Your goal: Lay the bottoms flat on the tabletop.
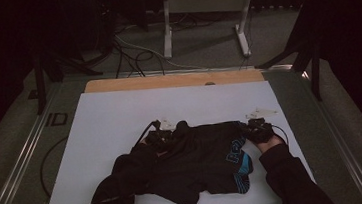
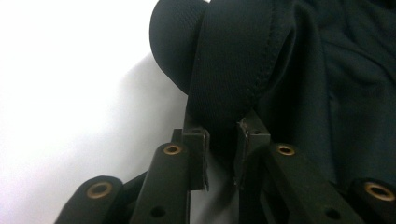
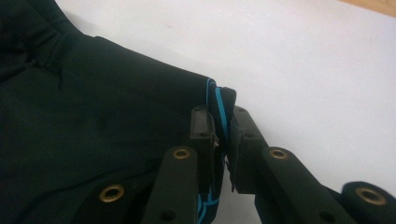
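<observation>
Both grippers are clamped on the black shorts (image 1: 199, 160): left gripper (image 2: 222, 140) on a thick fold, right gripper (image 3: 222, 135) on the blue-striped edge (image 3: 218, 105), which could slip free if pulled.

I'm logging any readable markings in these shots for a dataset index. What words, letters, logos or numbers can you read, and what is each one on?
"ID": dark letters on the grey floor left of the white table top.
Blue lettering on the black shorts, near the right gripper: begins with something like "R", the rest too small and folded to read.
Both gripper views: no text.
</observation>
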{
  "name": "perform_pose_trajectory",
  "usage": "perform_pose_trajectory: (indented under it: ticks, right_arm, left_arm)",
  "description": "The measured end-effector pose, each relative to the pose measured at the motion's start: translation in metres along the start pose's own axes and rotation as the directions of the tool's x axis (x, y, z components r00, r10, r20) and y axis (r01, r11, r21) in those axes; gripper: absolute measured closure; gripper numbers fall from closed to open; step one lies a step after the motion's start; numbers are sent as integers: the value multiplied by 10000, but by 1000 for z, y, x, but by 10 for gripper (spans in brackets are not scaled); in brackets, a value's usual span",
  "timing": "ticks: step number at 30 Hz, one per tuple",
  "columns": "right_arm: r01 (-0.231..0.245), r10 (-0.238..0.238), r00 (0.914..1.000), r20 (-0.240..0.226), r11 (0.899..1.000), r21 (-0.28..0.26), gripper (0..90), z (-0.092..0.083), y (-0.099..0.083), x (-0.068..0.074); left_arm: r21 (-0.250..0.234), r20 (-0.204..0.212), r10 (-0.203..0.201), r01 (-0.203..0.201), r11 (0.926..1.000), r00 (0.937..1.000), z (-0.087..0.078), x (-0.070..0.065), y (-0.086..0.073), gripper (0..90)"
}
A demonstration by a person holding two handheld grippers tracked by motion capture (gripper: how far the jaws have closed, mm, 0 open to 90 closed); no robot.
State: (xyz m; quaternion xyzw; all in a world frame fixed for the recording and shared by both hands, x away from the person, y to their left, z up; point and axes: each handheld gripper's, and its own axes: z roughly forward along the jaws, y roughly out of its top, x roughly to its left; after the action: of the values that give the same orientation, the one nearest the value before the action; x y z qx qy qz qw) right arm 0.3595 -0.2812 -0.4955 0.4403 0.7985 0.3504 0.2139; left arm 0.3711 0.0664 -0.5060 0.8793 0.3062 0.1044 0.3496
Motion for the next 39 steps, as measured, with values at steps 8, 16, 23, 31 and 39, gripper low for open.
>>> perform_pose_trajectory:
  ticks: [8,16,23,31,39]
  right_arm:
    - [-95,88,9998,-180,9992,-401,816,-3,6,0]
    - [127,-128,9999,-44,9995,-305,816,3,17,10]
    - [-19,20,10000,74,10000,-75,814,4,8,2]
    - [122,-125,9998,175,9998,184,814,9,3,2]
    - [73,-74,9998,164,9999,93,813,7,4,2]
  left_arm:
    - [276,-1054,402,-375,9989,9936,-64,16,12,799]
    - [291,-1336,-493,536,9981,9898,-59,29,13,548]
    - [579,-1232,-1807,1889,9803,9758,-40,46,-10,442]
    - [922,-1011,-2731,2824,9549,9567,-20,61,-20,548]
    - [1049,-1024,-2778,2881,9519,9552,-22,56,-21,851]
